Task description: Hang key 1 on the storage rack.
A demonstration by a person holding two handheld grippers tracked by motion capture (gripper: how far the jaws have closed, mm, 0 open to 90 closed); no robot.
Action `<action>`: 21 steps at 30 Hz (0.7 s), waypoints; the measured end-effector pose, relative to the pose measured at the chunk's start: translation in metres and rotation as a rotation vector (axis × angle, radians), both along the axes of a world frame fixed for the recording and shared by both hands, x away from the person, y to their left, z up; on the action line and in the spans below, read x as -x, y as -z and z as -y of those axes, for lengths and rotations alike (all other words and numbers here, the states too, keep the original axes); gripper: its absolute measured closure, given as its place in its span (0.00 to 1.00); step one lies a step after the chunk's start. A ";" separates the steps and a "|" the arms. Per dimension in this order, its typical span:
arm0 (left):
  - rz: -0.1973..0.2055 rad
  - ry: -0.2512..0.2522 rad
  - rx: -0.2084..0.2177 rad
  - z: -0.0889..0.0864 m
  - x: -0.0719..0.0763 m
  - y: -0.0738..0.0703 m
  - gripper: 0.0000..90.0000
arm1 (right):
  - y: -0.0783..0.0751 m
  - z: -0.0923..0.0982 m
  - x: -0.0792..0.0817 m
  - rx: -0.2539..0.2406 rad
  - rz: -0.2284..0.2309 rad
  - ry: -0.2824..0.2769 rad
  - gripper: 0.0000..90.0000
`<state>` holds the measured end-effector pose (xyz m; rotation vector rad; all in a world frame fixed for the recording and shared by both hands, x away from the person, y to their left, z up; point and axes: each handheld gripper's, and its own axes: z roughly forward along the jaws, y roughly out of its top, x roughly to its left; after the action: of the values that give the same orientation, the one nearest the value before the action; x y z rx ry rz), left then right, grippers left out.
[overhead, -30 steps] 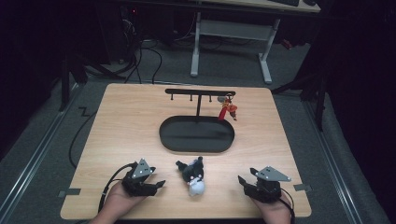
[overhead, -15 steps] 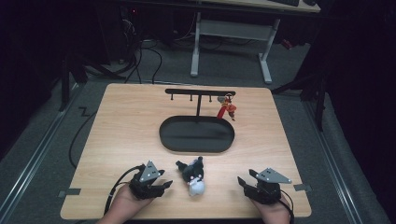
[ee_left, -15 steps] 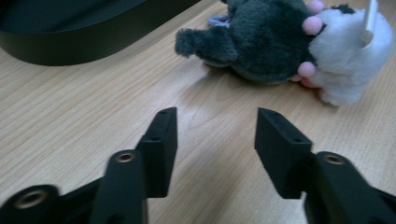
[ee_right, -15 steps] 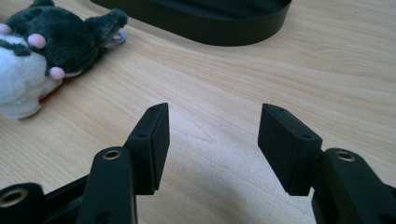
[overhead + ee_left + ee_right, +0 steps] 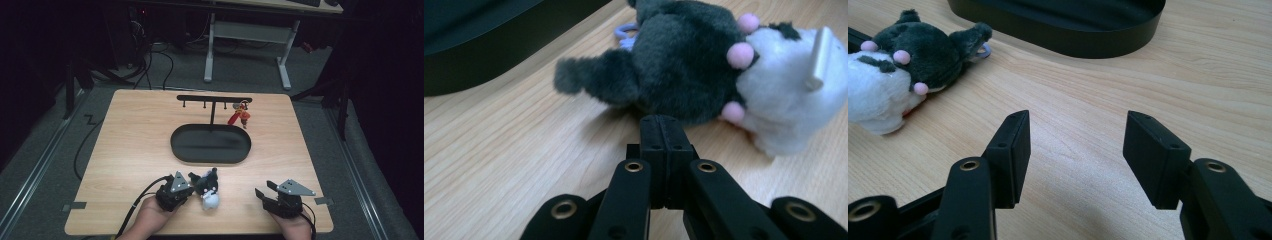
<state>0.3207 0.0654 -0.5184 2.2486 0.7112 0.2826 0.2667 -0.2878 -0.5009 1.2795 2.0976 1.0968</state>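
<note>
Plush toy (image 5: 207, 191), dark grey and white with pink dots, lies on the worktop (image 5: 130, 150) near the middle of its near edge, just in front of the black oval tray (image 5: 210, 145). The left gripper (image 5: 186, 186) sits just beside the toy, its jaws having just closed together on nothing. The right gripper (image 5: 265, 194) rests near the near right corner, jaws apart and empty.

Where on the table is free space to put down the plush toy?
Bare wood lies left of the black tray, right of it below the red keychain, and between the plush toy and the right tool. It is crowded near the left tool.
</note>
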 end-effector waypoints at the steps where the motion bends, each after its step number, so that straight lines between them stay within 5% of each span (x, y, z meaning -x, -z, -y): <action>1: 0.000 0.000 0.002 0.006 -0.001 -0.001 1.00 | 0.000 0.001 0.000 -0.001 0.002 -0.001 0.50; 6: -0.004 0.023 -0.011 0.021 -0.002 -0.003 1.00 | 0.000 0.004 0.000 -0.007 -0.001 -0.012 0.50; 14: -0.007 0.111 -0.036 0.073 0.005 -0.001 1.00 | -0.002 0.009 0.000 -0.026 0.000 -0.013 0.50; 21: -0.013 0.131 0.001 0.068 0.020 -0.009 1.00 | -0.002 0.014 0.001 -0.042 0.000 0.002 0.50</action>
<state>0.3008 -0.0026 -0.5098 2.2858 0.5675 0.2042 0.2658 -0.3018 -0.4985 1.3000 2.0832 1.1460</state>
